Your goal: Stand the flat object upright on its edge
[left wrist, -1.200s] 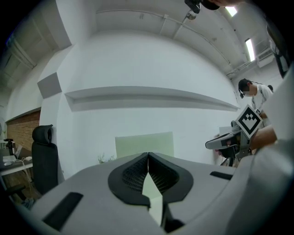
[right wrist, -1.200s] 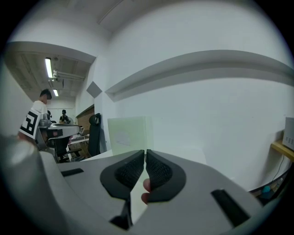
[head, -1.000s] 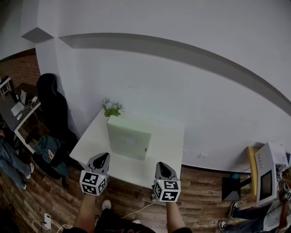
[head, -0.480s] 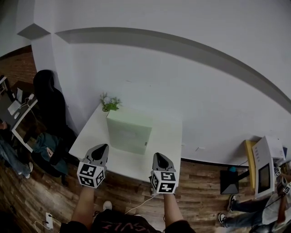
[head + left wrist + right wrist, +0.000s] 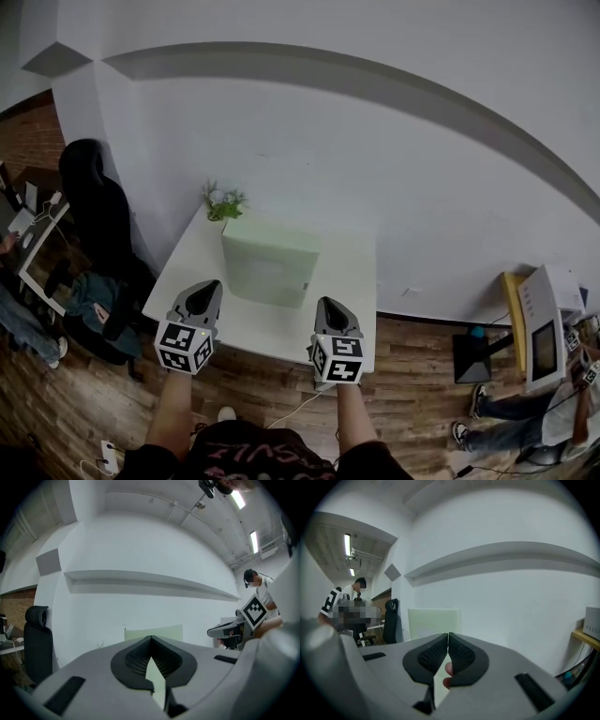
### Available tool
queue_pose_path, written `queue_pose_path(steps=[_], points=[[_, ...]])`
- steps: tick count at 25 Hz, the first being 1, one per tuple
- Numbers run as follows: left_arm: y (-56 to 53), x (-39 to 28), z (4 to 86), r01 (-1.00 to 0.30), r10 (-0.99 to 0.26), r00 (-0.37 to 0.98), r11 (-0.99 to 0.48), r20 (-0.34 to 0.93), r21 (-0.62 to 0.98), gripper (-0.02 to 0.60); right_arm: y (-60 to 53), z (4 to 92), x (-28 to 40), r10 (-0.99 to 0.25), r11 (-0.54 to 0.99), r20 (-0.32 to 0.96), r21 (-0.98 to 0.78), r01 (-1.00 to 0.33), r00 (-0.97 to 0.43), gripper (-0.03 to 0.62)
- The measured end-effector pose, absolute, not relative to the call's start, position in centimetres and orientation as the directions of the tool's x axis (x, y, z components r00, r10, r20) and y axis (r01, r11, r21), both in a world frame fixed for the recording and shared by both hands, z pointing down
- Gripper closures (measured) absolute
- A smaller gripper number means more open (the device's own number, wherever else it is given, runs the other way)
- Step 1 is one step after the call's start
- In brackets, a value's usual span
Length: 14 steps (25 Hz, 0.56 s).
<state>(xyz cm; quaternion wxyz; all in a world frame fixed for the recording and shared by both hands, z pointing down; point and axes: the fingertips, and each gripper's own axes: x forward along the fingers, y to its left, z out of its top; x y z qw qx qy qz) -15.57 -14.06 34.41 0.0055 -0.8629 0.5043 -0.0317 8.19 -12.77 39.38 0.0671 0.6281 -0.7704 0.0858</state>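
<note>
Head view is showing the pale green flat box (image 5: 267, 264) standing upright on its edge near the middle of the white table (image 5: 349, 286). It is free of the wall, with its broad face turned toward the person and a small potted plant (image 5: 223, 202) sitting just behind its left corner. The left gripper (image 5: 207, 289) and the right gripper (image 5: 328, 304) are hovering over the table's near edge, one to each side. Both are well apart from the box and both are clenched tight with nothing between the pads, as each gripper view is confirming. The task is looking done, so the main risk from here is undoing it. The box is resting on a narrow edge with a tall face above it, so a brush from either gripper or a knock to the table could probably tip it flat again. A fall backward might take the plant with it. Keeping both grippers low and away from the face is seeming the safer course. The box is appearing thin, roughly square and matte, with a fainter square panel in the centre of its face and a small dark mark low on its right side. Whether it is leaning slightly is too fine to judge.
</note>
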Motion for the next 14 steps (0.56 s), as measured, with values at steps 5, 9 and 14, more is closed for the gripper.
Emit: queue_pose_path(steps=[5, 9, 14], points=[[-14.7, -16.3, 34.6, -0.864, -0.864, 0.5, -0.502, 0.054, -0.032, 0.568, -13.0, 39.5, 7.5, -0.958, 0.181, 0.218, -0.041, -0.983, -0.185, 0.568], [-15.1, -16.4, 34.7, -0.855, -0.855, 0.516, -0.518, 0.058, -0.028, 0.568, -13.2, 39.6, 7.3, -0.96, 0.169, 0.221, -0.04, -0.985, -0.173, 0.568], [-15.5, -16.9, 34.6, -0.852, -0.852, 0.521, -0.522, 0.049, -0.033, 0.568, -13.6, 39.6, 7.0, -0.961, 0.163, 0.219, -0.038, -0.986, -0.168, 0.568]])
